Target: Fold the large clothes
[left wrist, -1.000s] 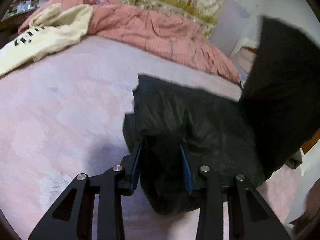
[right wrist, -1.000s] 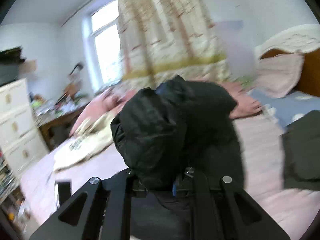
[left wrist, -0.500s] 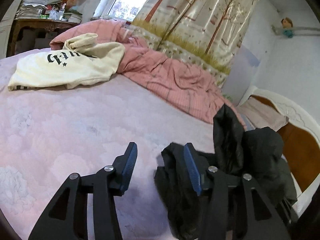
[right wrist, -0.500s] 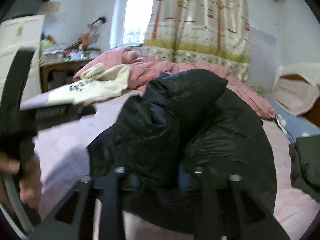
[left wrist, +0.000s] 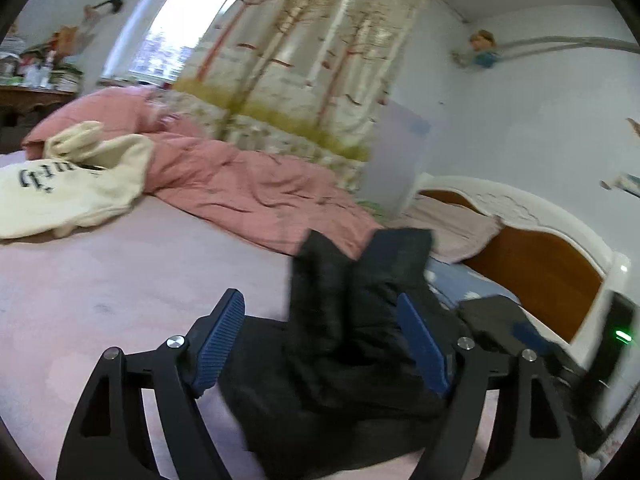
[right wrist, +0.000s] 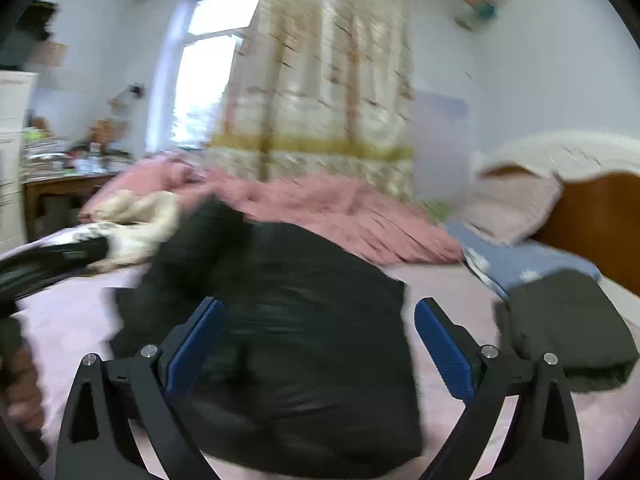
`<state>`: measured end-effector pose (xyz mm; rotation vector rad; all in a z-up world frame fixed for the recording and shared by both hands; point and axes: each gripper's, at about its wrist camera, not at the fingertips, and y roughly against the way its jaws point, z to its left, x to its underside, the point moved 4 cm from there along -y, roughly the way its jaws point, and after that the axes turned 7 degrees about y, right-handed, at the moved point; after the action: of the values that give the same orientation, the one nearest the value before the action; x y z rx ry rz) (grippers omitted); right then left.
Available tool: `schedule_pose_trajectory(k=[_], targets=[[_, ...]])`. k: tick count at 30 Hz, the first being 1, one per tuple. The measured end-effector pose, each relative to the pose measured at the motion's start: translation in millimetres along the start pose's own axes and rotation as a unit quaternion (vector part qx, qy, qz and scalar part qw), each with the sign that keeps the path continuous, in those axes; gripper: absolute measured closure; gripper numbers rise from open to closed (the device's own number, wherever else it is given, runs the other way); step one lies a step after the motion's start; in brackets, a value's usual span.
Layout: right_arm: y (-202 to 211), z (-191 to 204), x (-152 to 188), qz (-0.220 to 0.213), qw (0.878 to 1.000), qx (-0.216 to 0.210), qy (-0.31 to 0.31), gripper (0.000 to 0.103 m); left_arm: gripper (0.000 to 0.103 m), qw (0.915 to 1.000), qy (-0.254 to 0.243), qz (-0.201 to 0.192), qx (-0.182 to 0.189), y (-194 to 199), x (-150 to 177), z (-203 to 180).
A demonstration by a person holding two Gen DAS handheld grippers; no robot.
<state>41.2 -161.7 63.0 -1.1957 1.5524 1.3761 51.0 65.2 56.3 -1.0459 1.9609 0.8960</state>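
Both grippers letting go: left gripper and right gripper jaws just been opening, now spread, pinching nothing. Black jacket, lifted second ago, now lying bundled on pink bed. Fold seemingly finishing; grey folded garment sitting nearby.

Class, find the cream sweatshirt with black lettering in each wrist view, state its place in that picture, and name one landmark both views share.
Left wrist view: the cream sweatshirt lies at the far left on the bed, against the pink quilt.
Right wrist view: the cream sweatshirt shows left of centre, blurred, partly hidden behind the black jacket.
Shared landmark: the tree-print curtain behind the quilt.
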Motion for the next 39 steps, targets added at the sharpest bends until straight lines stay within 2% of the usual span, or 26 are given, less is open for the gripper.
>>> schedule_pose_trajectory(k=[3, 5, 8, 11, 13, 17, 19, 20, 21, 22, 25, 28, 31, 33, 39], targets=[[-29.2, -8.0, 6.5, 0.058, 0.998, -0.032, 0.011, 0.006, 0.025, 0.9999, 0.001, 0.015, 0.005, -10.1, 4.0, -9.9], [-40.7, -11.0, 13.5, 0.084, 0.995, -0.058, -0.003, 0.006, 0.025, 0.9998, -0.005, 0.017, 0.005, -14.0, 4.1, -15.2], [-53.3, -5.0, 33.2, 0.136, 0.985, -0.101, -0.026, 0.005, 0.023, 0.9992, -0.036, 0.013, -0.015, -16.1, 5.3, -25.0], [-52.1, 1.5, 44.1, 0.14, 0.985, -0.102, -0.018, 0.0, 0.013, 0.9975, -0.06, 0.015, -0.034, -19.0, 7.9, -31.7], [-51.3, 8.6, 50.2, 0.147, 0.983, -0.106, -0.004, 0.0, 0.005, 0.9963, -0.064, 0.034, -0.046, -23.3, 12.3, -32.8], [-49.1, 19.4, 57.8, 0.154, 0.98, -0.124, 0.024, 0.0, 0.005, 0.9945, -0.08, 0.032, -0.06, -23.1, 14.9, -38.3], [-49.1, 20.9, 58.1, 0.159, 0.978, -0.131, 0.02, 0.0, 0.005, 0.9933, -0.064, 0.046, -0.084, -32.1, 14.4, -35.0], [-48.8, 20.0, 59.9, 0.161, 0.978, -0.135, 0.017, 0.0, 0.005, 0.9928, -0.045, 0.064, -0.09, -40.9, 14.8, -30.8], [-48.0, 20.5, 59.4, 0.16, 0.978, -0.135, 0.018, 0.0, 0.012, 0.9934, -0.026, 0.076, -0.082, -47.9, 15.4, -28.6], [-46.9, 21.1, 59.3, 0.16, 0.978, -0.135, 0.021, 0.0, 0.024, 0.9944, -0.009, 0.078, -0.071, -52.6, 15.3, -25.6], [-44.0, 23.9, 60.4, 0.159, 0.978, -0.133, 0.03, 0.0, 0.04, 0.9932, 0.004, 0.071, -0.093, -60.6, 13.7, -15.8], [-41.4, 24.2, 59.4, 0.158, 0.978, -0.132, 0.031, 0.0, 0.04, 0.9872, -0.017, 0.077, -0.139, -60.8, 14.8, -8.7], [-39.5, 23.2, 57.4, 0.155, 0.981, -0.107, 0.049, 0.0, 0.038, 0.9859, -0.019, 0.081, -0.145, -56.0, 17.0, -2.0], [-38.9, 21.8, 55.3, 0.152, 0.982, -0.104, 0.052, 0.0, 0.036, 0.9827, -0.024, 0.085, -0.163, -55.5, 21.9, 5.0], [-34.1, 20.2, 49.1, 0.14, 0.984, -0.095, 0.062, 0.0, 0.031, 0.9709, -0.004, 0.136, -0.197, -73.3, 49.7, 33.7]])
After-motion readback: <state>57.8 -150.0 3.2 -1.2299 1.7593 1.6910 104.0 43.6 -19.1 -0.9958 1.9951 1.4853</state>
